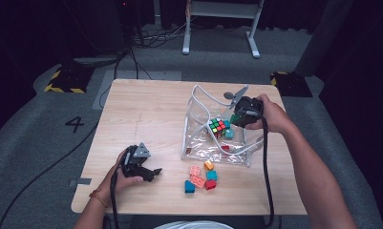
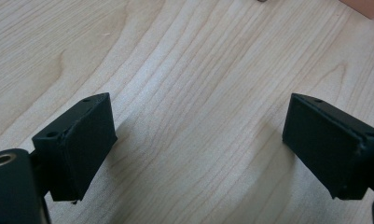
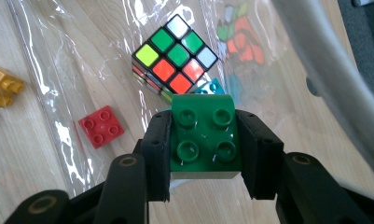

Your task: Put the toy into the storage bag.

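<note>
With your right claw [image 3: 204, 140] pinching the green studded plastic brick [image 3: 204, 138] just over the clear plastic zip pouch [image 1: 198, 138], lower it beside the multicoloured puzzle cube [image 3: 175, 53] before letting go — your left claw [image 2: 198, 149] rests spread on the wooden worktop [image 1: 146, 114].

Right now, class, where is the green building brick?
The green brick sits clamped in the right gripper jaws, above the clear plastic bag at the table's right, beside the puzzle cube.
</note>
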Motion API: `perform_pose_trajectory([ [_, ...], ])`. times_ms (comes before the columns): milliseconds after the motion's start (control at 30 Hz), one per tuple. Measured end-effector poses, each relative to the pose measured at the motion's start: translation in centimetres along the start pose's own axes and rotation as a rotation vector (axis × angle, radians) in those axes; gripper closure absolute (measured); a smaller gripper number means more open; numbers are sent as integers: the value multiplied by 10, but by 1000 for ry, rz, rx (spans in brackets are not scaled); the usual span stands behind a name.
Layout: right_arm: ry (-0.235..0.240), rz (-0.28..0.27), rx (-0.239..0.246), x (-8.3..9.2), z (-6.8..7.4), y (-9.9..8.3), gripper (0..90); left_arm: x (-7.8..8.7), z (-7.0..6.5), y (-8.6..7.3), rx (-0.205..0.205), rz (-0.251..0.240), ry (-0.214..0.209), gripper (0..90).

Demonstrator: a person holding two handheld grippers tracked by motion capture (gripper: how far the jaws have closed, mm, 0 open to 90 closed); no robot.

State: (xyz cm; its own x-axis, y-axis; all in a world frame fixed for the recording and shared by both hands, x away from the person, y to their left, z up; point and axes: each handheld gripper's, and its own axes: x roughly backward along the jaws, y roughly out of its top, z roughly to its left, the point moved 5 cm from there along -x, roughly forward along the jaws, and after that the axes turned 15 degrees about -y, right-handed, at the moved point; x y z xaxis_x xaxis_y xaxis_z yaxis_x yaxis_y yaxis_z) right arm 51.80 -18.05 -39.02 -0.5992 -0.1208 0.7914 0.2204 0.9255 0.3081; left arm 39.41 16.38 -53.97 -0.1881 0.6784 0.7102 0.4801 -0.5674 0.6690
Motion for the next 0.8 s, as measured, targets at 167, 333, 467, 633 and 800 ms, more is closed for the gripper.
perform_pose_trajectory([
  [167, -5, 52, 13, 3, -3, -13, 593, 0, 0, 0, 0, 0, 0, 95],
  [333, -4, 112, 18, 5, -7, -28, 593, 0, 0, 0, 0, -1, 0, 95],
  [467, 6, 127, 17, 7, -11, -35, 593, 0, 0, 0, 1, 0, -3, 95],
  [633, 4, 122, 22, 6, -11, -38, 592, 0, 0, 0, 0, 1, -1, 95],
  [800, 9, 122, 30, 6, -9, -36, 591, 0, 0, 0, 1, -1, -3, 95],
])
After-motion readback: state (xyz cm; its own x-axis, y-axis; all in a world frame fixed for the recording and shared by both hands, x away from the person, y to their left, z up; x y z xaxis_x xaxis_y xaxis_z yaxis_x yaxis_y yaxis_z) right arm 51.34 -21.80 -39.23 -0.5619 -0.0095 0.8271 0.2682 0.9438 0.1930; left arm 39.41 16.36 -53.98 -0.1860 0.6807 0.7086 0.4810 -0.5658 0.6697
